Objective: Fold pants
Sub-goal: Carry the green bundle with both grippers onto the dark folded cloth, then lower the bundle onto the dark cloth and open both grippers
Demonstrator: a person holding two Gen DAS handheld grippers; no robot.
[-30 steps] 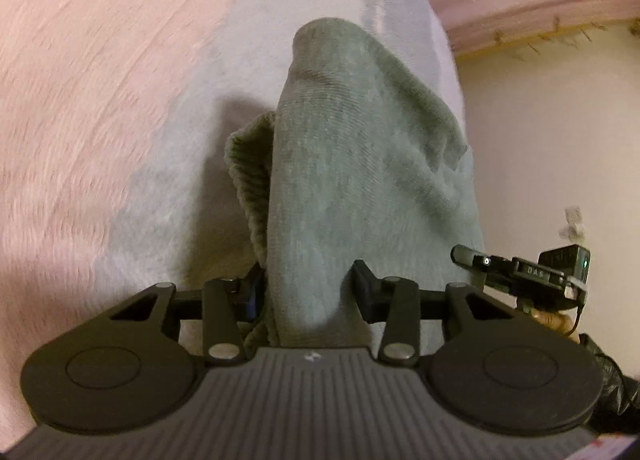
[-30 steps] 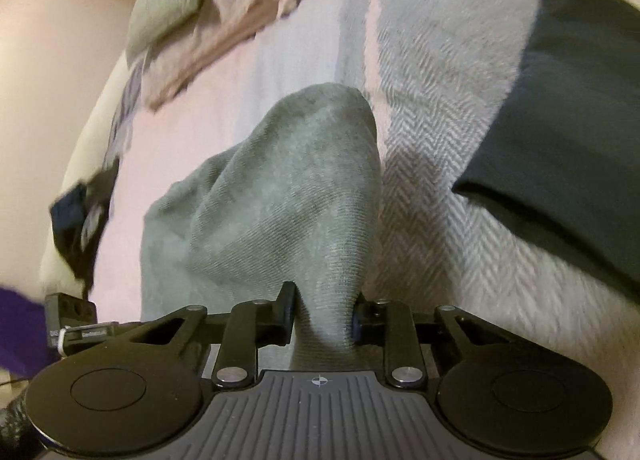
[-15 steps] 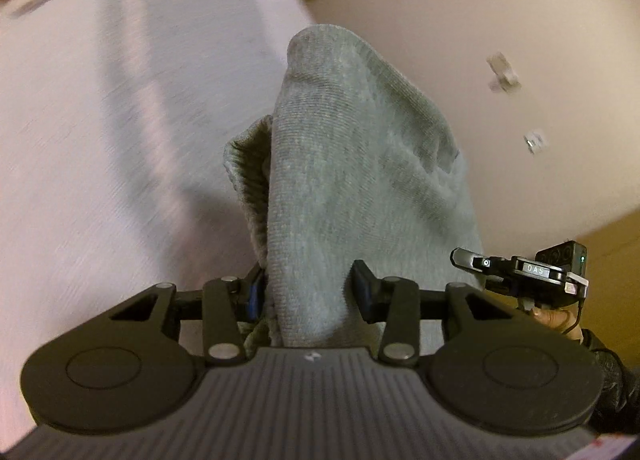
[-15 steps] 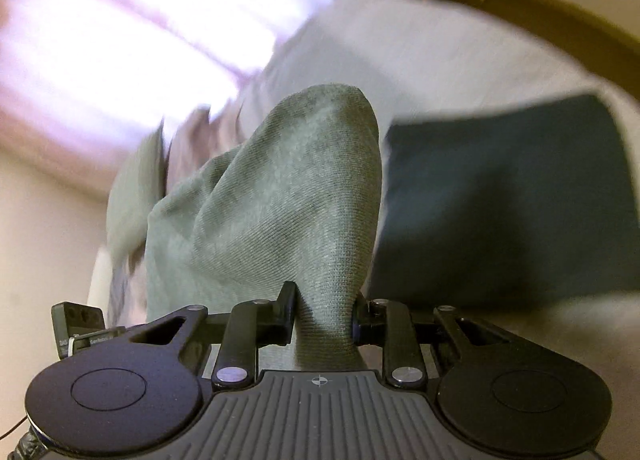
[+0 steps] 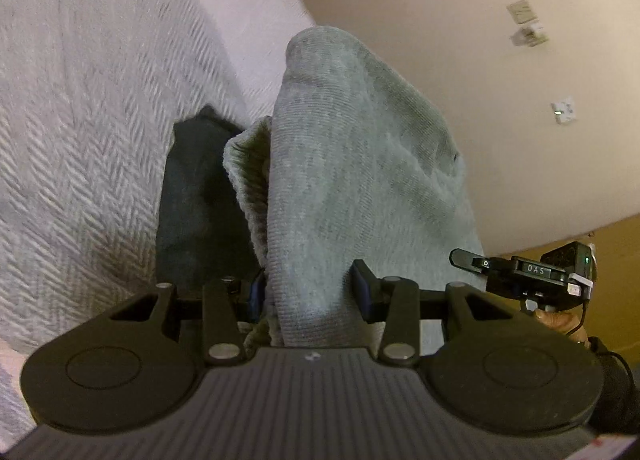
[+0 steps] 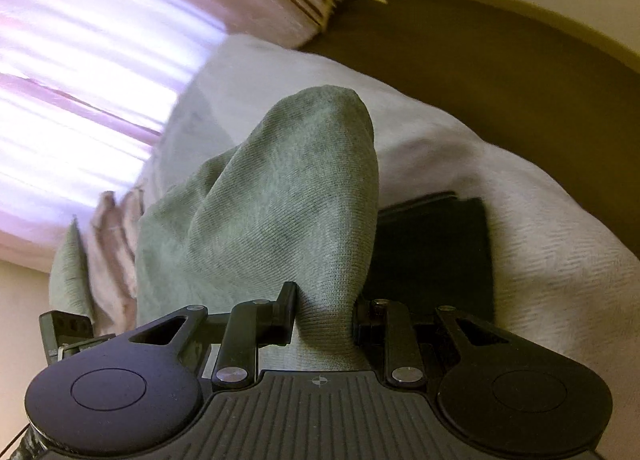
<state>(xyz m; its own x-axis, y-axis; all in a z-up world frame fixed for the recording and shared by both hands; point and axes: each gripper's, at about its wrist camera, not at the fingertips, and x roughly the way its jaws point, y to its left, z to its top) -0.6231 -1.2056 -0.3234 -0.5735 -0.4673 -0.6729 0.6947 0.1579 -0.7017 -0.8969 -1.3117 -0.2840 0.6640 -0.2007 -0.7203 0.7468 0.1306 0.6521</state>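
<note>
Grey-green knit pants (image 5: 360, 164) are pinched between the jaws of my left gripper (image 5: 308, 288) and bulge up in front of its camera, lifted off the bed. The same pants (image 6: 280, 212) fill the middle of the right wrist view, where my right gripper (image 6: 324, 316) is shut on another bunch of the fabric. The cloth hangs as a fold between the two grippers. The other gripper (image 5: 524, 272) shows at the right edge of the left wrist view, held by a hand (image 5: 560, 320).
A white herringbone bedspread (image 5: 80, 140) covers the bed (image 6: 560, 260). A folded dark garment (image 6: 436, 256) lies on it just beyond the held pants, also seen as the dark garment (image 5: 196, 196). More clothes (image 6: 112, 244) are piled at the left. A beige wall (image 5: 480, 60) and bright curtain (image 6: 80, 80) lie behind.
Both grippers have swung with the pants still held: the views tilted up from the bedspread toward the wall and curtain, and the folded dark garment now lies right under the hanging fabric.
</note>
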